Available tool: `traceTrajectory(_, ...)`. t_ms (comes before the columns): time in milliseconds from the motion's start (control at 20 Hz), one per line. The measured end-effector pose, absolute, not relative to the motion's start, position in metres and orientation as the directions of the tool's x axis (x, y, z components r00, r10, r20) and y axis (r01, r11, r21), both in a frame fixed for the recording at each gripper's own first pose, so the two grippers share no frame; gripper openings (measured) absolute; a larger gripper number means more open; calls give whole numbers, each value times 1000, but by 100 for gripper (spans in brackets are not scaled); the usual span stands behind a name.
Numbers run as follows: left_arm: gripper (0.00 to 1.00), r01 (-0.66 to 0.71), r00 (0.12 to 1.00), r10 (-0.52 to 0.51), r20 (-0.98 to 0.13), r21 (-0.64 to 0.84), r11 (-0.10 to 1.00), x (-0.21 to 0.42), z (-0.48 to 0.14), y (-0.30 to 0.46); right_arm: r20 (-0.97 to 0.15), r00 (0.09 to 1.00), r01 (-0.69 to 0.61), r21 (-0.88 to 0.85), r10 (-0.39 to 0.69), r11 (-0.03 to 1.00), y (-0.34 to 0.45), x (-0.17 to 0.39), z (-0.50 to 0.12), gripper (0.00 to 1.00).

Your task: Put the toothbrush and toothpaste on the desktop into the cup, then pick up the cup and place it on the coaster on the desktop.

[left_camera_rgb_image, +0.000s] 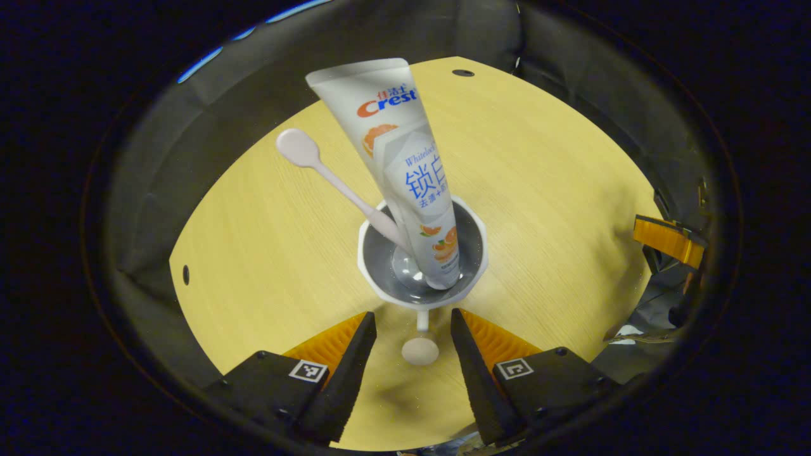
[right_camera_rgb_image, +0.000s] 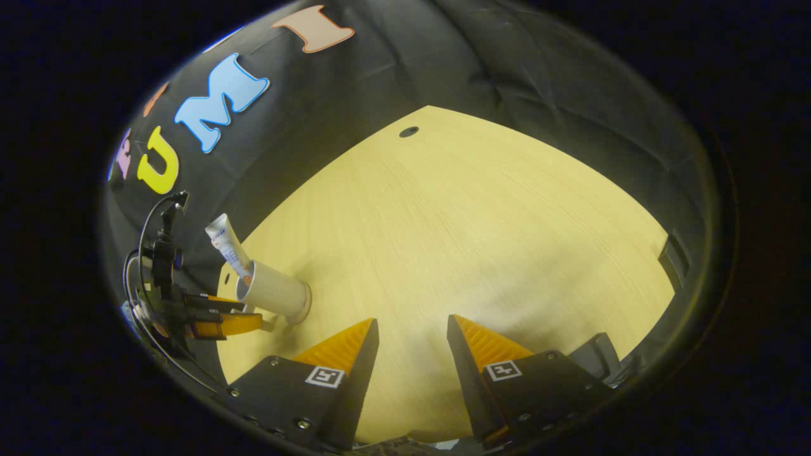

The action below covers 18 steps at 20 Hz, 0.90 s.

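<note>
Wooden desktop (left_camera_rgb_image: 266, 253) below me, my left gripper (left_camera_rgb_image: 413, 354) hangs spread and empty just above the cup (left_camera_rgb_image: 423, 253), where toothbrush (left_camera_rgb_image: 329, 174) and toothpaste (left_camera_rgb_image: 405, 171) lean inside, ready for lifting I reckon, while my right gripper (right_camera_rgb_image: 412, 354) idles open well aside.

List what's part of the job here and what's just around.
Job: cup, toothpaste and toothbrush standing inside it, left tool open over the cup.
Around: wooden desktop, right tool open over bare desktop, black cloth wall.
</note>
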State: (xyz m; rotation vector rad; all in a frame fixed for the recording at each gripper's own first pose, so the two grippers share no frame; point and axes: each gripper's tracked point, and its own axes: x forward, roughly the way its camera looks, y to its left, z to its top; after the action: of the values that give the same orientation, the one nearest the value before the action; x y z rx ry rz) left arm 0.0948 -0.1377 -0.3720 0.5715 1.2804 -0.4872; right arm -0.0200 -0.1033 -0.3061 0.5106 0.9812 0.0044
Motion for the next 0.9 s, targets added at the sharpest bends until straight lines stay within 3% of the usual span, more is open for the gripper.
traceTrajectory(50, 83, 625, 231, -23, -973, 130, 770, 92, -367, -138, -790, 567, 215, 418, 235, 883, -104, -20, -305, 66)
traceTrajectory(100, 100, 619, 245, -20, -969, 141, 773, 90, -362, -138, -787, 567, 209, 421, 242, 882, -103, -21, -305, 66)
traceTrajectory(500, 100, 538, 375, 18, -927, 233, 810, 76, -329, -129, -754, 582, 104, 440, 304, 892, -101, -38, -289, 66)
traceTrajectory(700, 100, 413, 581, 28, -814, 324, 851, 87, -276, -126, -715, 637, 2, 376, 289, 927, -104, -21, -254, 66)
traceTrajectory(900, 99, 266, 802, -17, -597, 331, 905, 98, -176, -152, -582, 762, -99, 329, 284, 939, -101, 22, -168, 66)
